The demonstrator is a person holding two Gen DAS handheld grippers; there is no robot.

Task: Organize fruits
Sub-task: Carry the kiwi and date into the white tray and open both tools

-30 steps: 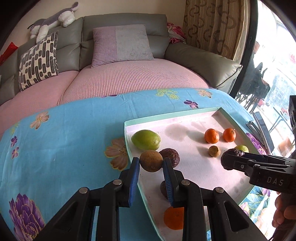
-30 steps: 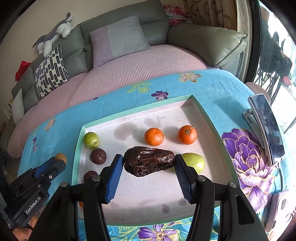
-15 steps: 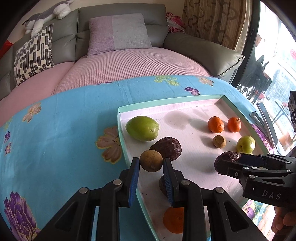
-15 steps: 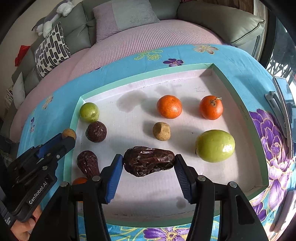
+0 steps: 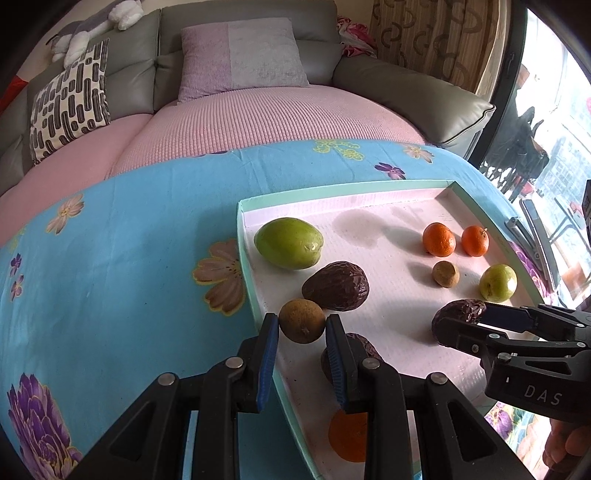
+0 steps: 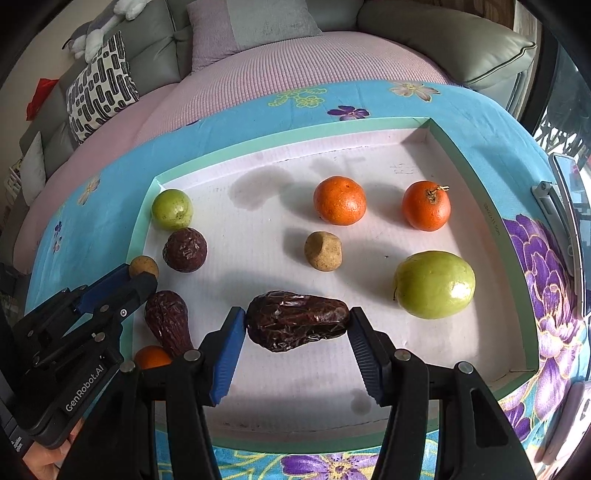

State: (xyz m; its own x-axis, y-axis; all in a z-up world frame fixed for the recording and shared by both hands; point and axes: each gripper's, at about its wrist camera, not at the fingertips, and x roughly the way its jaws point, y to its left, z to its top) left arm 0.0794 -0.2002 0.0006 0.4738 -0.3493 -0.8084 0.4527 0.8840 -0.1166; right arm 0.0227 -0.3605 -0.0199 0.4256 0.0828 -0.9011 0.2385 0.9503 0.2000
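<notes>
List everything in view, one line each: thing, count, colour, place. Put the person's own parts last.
tray: 1, mint rim, white floor, on the tablecloth
tangerines: 3, orange, two at the tray's far right, one at its near left corner
green fruits: 2, green, one right, one at the far left corner
wrinkled dark fruits: 3, dark brown, two at the tray's left, one in the right gripper
small tan fruits: 2, tan, one mid-tray, one in the left gripper
tablecloth: 1, blue, floral, under the tray
sofa: 1, grey, pink cover, behind
cushions: 2, black-and-white and lilac, on the sofa
plush toy: 1, grey-white, on the sofa back
left gripper: 1, black, blue pads
right gripper: 1, black, blue pads
</notes>
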